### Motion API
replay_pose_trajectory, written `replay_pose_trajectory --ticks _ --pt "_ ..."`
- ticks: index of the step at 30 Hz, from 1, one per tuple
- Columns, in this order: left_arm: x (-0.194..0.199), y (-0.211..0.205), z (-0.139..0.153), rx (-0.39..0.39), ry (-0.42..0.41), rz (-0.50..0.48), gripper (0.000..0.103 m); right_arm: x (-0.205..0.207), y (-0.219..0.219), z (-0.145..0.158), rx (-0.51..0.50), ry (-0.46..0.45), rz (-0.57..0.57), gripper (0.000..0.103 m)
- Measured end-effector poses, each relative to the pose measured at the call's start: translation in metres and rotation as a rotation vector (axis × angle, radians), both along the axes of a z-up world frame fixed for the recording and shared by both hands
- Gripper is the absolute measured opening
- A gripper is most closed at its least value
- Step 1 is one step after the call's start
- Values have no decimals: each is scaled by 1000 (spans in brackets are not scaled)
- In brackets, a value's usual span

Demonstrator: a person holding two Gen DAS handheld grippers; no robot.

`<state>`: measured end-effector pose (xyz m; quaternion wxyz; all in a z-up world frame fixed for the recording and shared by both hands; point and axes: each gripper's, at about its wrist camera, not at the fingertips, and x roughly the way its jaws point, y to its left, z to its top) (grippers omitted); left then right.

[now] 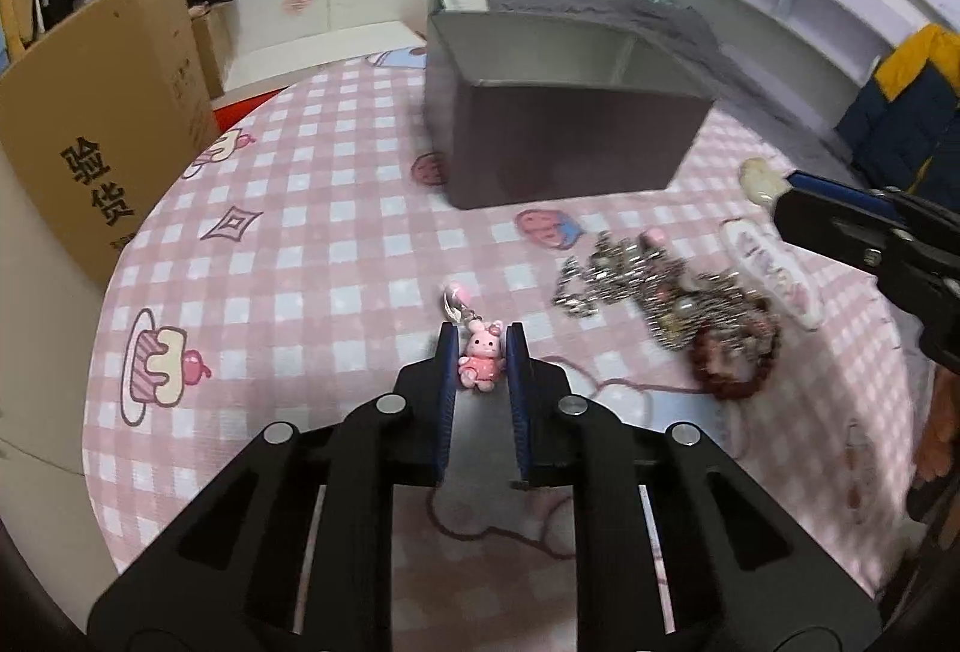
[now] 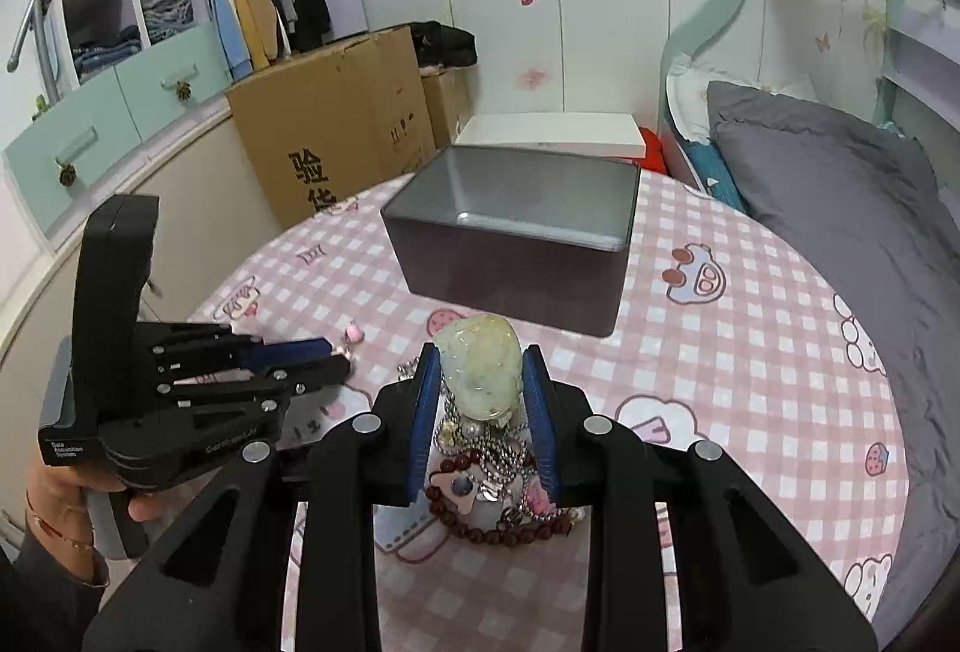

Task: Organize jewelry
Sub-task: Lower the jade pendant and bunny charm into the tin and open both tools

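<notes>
My left gripper (image 1: pixel 480 346) is shut on a small pink bunny charm (image 1: pixel 480 357), held just above the pink checked tablecloth (image 1: pixel 300 244); it also shows in the right wrist view (image 2: pixel 327 357). My right gripper (image 2: pixel 482 370) is shut on a pale green jade pendant (image 2: pixel 482 373), raised over a heap of chains and beads (image 2: pixel 498 478). The heap (image 1: pixel 666 292) includes a dark red bead bracelet (image 1: pixel 732 370). An open dark box (image 1: pixel 558 112) stands behind, seen also in the right wrist view (image 2: pixel 516 244). The pendant shows at the right gripper's tip (image 1: pixel 759 178).
A white hair clip (image 1: pixel 774 271) lies right of the heap. A cardboard carton (image 2: pixel 336 118) stands off the table's left edge, a bed with grey pillow (image 2: pixel 828 184) on the right. A thin red cord (image 1: pixel 600 388) trails on the cloth.
</notes>
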<state>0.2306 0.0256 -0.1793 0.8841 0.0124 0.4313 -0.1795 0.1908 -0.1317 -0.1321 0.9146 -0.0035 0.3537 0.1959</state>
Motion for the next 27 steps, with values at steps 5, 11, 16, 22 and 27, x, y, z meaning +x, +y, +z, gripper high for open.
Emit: replay_pose_trajectory --ticks 5,11,16,22,27 --pt "-3 0 42 -151 -49 -62 16 5 -7 14 15 -24 -2 26" --pt "12 -11 85 -222 -111 -110 16 18 -15 28 44 -44 -8 26" --pt "46 -23 95 -237 -100 -114 16 39 -18 32 62 -34 -7 26" --pt "89 -36 73 -189 -17 -79 16 74 -16 29 56 -2 -11 26" --pt "102 -46 55 -142 17 -73 16 98 -8 15 23 37 -2 26"
